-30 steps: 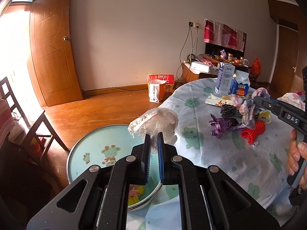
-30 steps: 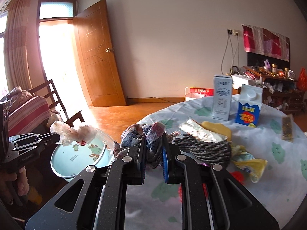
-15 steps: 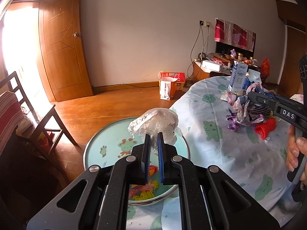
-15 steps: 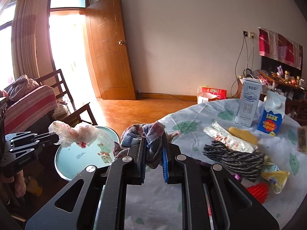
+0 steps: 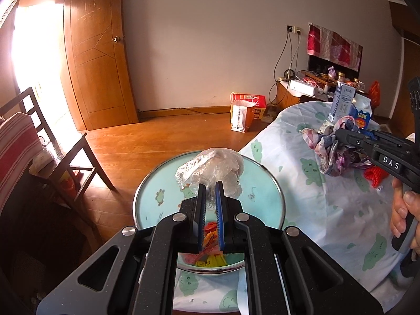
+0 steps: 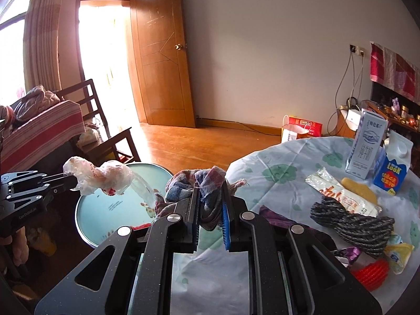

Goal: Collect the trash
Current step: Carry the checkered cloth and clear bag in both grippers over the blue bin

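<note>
We find the left tool clamped on a crumpled clear plastic bag, lower centre, directly over the round pale-blue basin. The right tool, clamped on a checked cloth rag, stands farther right, above the desk.

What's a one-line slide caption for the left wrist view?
Left gripper holds a crumpled clear plastic bag above the basin; right gripper carries a rag.

My left gripper pinching a crumpled clear plastic bag above the round pale-blue basin holding bright wrappers, my right gripper clamping a crumpled plaid cloth rag, red mesh scrap and grey wrapper lying on the table to its right
</note>
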Demonstrator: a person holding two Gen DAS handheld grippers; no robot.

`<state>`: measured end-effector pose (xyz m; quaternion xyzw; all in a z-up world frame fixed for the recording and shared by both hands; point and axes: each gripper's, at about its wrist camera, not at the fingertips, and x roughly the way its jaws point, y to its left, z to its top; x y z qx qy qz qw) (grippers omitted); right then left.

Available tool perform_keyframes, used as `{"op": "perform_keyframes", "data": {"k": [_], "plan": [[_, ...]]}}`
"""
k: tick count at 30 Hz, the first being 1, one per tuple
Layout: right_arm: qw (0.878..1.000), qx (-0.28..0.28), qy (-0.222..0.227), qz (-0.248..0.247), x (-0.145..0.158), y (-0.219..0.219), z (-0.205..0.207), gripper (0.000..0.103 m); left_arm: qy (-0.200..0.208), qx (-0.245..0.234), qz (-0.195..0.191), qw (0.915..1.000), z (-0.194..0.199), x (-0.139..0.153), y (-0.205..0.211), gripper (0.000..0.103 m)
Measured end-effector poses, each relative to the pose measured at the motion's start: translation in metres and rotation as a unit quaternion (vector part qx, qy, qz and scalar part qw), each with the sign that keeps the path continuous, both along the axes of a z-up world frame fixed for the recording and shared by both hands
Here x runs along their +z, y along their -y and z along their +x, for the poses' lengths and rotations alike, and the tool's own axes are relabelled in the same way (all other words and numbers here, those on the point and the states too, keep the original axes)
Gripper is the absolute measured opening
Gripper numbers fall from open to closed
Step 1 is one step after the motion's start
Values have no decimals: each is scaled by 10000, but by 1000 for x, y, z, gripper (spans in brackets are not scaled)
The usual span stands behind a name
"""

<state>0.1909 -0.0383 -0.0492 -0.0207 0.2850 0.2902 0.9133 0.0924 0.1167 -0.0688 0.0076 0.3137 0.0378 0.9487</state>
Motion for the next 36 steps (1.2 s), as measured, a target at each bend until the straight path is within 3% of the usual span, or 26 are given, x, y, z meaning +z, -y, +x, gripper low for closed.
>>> {"op": "perform_keyframes", "data": {"k": [36], "plan": [[9974,561,19,-462,-11,-61,4,15,-133,483,-172,9986,5,-11,-45,7]]}}
